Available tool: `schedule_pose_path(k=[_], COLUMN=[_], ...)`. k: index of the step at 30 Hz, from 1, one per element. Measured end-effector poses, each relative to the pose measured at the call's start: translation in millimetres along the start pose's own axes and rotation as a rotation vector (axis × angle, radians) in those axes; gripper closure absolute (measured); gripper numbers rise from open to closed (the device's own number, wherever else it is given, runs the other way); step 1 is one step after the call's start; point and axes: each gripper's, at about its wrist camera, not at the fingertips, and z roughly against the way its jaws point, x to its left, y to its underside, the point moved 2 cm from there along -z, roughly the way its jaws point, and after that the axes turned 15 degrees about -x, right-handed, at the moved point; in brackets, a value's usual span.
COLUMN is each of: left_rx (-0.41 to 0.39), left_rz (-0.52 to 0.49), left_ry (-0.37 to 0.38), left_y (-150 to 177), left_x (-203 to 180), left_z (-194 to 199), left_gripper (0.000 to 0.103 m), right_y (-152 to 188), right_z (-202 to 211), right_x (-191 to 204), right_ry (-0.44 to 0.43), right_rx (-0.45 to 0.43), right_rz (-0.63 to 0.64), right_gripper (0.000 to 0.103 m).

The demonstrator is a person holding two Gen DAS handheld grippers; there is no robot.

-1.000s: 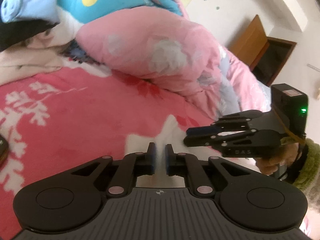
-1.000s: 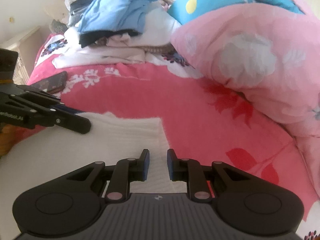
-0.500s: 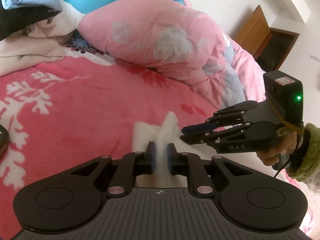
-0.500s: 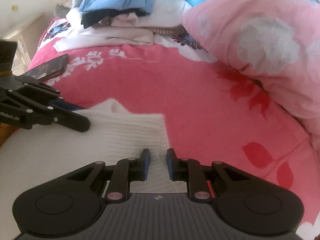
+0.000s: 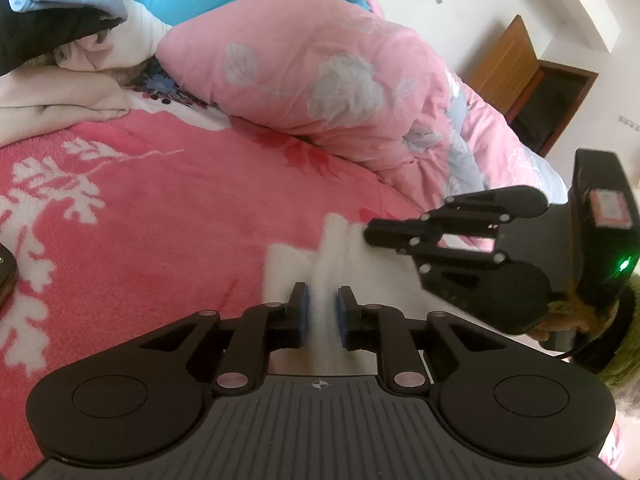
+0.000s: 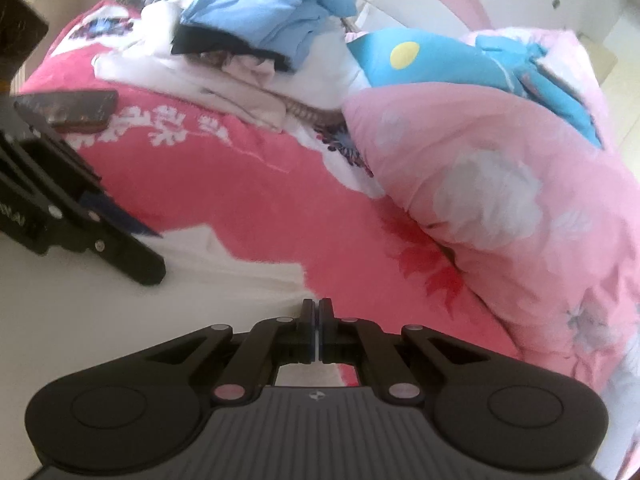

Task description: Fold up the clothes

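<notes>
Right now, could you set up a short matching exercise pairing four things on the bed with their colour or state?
Things:
1. white garment
2. right tongs
3. floral quilt
4. phone

Descriptions:
A. pale pink, bunched up at the far side
B. dark, lying flat on the red blanket
C. closed together at the garment's edge
D. pinched between the left tongs

Pairs: 1-D, 2-C, 3-A, 4-B

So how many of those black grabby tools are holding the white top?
2. The left tool pinches a raised fold of the white top. The right tool is clamped shut at the top's far edge.
</notes>
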Motion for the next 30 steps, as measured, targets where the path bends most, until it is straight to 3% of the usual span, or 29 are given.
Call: schedule_pose_path(k=[8, 14, 17, 21, 25, 30], left_rx=[-0.004, -0.012, -0.008, -0.005, 0.0, 0.002], left_rz=[-0.029, -0.064, -0.052, -0.045, -0.02, -0.017], left_ry=[-0.005, -0.01, -0.008, -0.009, -0.007, -0.007], left_y=[2, 4, 3, 3, 2, 2], left_x=[-3, -6, -4, -4, -1, -1], left_z=[1, 2, 1, 1, 0, -1], left_gripper=[0.086, 0.09, 0.089, 0.089, 0.088, 0.087], right_y=[5, 21, 19, 21, 33, 45], right_z=[-7, -23, -11, 34, 71, 68], right_x=[9, 11, -21, -73, -87, -58], right_ry=[0.057, 0.041, 0.089, 0.137, 0.085, -0.031], right_rx=[-0.017, 0.026, 0.039, 0.018, 0.039, 0.116], right_rz=[0.055, 0.01, -0.116, -0.336, -0.45, -0.348], right_gripper=[0.103, 0.103, 0.102, 0.101, 0.1, 0.1])
